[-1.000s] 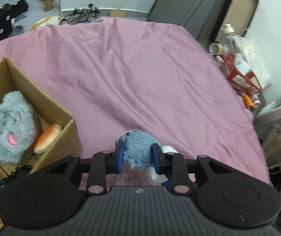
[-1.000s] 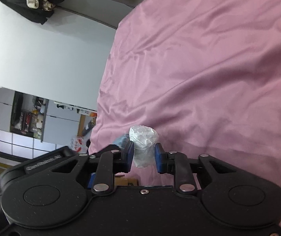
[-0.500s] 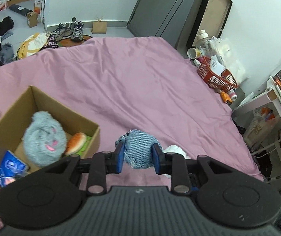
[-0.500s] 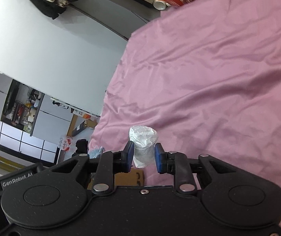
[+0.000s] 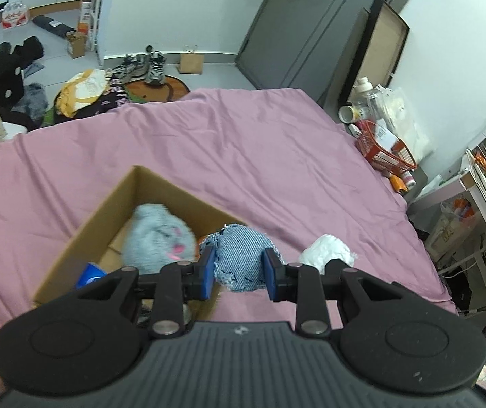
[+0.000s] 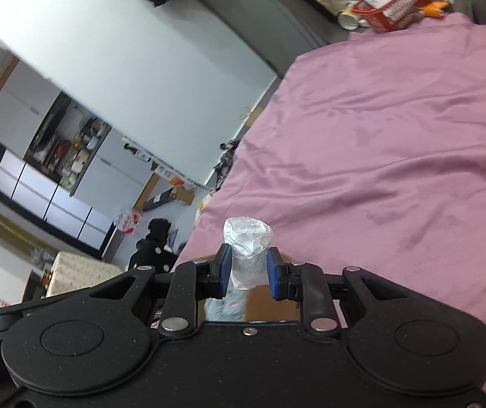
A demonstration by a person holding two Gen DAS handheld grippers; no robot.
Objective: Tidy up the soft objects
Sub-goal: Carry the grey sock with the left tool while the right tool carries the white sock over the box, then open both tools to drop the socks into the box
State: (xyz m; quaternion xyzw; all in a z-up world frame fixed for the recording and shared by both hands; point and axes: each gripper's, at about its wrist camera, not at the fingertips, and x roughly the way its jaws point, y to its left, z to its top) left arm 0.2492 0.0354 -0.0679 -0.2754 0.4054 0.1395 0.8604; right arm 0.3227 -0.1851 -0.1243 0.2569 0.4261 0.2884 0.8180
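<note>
Both hand-held grippers carrying soft items toward the box

Low in the left wrist view, the left hand-held gripper [image 5: 237, 269] is clamping a denim bundle [image 5: 243, 255] beside the cardboard box [image 5: 113, 204]; the right hand-held gripper [image 6: 249, 269] is squeezing a white wad [image 6: 248, 255]. Mid-frame, the box is already holding a grey plush toy [image 5: 157, 238]. Two drops are seemingly remaining; beyond, the pink bed [image 5: 243, 142] is lying bare.

Swung the left gripper [image 5: 237, 268] and its denim bundle [image 5: 241, 256] from over bare pink sheet [image 5: 208, 142] to just above the cardboard box [image 5: 113, 204], near its right corner. Tilted the right gripper [image 6: 249, 273], bringing the box beneath its white wad [image 6: 248, 255].
</note>
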